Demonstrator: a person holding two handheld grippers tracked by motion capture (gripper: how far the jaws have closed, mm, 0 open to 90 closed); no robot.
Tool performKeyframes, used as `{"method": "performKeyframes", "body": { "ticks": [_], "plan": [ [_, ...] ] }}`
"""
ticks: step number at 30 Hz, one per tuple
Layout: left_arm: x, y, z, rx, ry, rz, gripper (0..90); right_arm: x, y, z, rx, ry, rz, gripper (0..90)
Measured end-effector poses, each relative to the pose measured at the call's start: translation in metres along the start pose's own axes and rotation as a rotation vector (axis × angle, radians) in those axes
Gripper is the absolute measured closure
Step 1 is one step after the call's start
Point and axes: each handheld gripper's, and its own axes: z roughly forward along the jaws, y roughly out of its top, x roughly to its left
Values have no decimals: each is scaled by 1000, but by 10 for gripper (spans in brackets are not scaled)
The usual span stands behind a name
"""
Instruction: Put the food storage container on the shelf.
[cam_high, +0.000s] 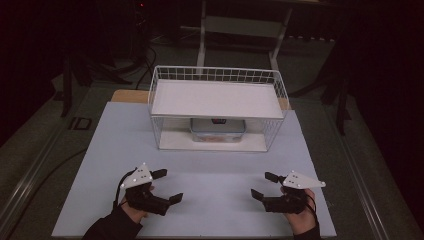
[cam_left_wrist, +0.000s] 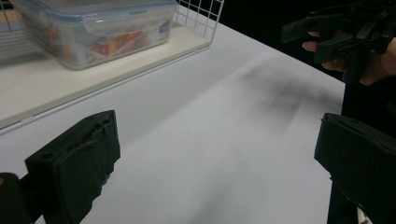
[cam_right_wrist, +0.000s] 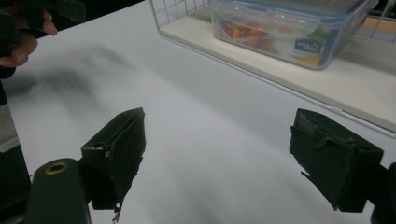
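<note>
Both handheld units are matte black: left gripper (cam_high: 167, 186) and right gripper (cam_high: 265, 185) each carry a grey three-cornered plate on top with small white dots on it, and a thin black cable loops off the back. Jaw pads are thick black blocks, edges worn and frayed; a brass-ringed hole sits in the right gripper's housing. Dark sleeves at both wrists.
</note>
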Motion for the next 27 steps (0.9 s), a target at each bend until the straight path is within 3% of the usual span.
{"method": "performKeyframes", "body": {
  "ticks": [11,19,27],
  "plan": [
    [2,-4,2,8,-6,-4,4,0,-4,5,49,21,-8,183],
    [5,-7,6,18,-18,-13,4,-8,-7,5,62,14,41,193],
    [5,-7,6,16,-15,-6,4,-8,-7,6,72,27,41,191]
  ]
}}
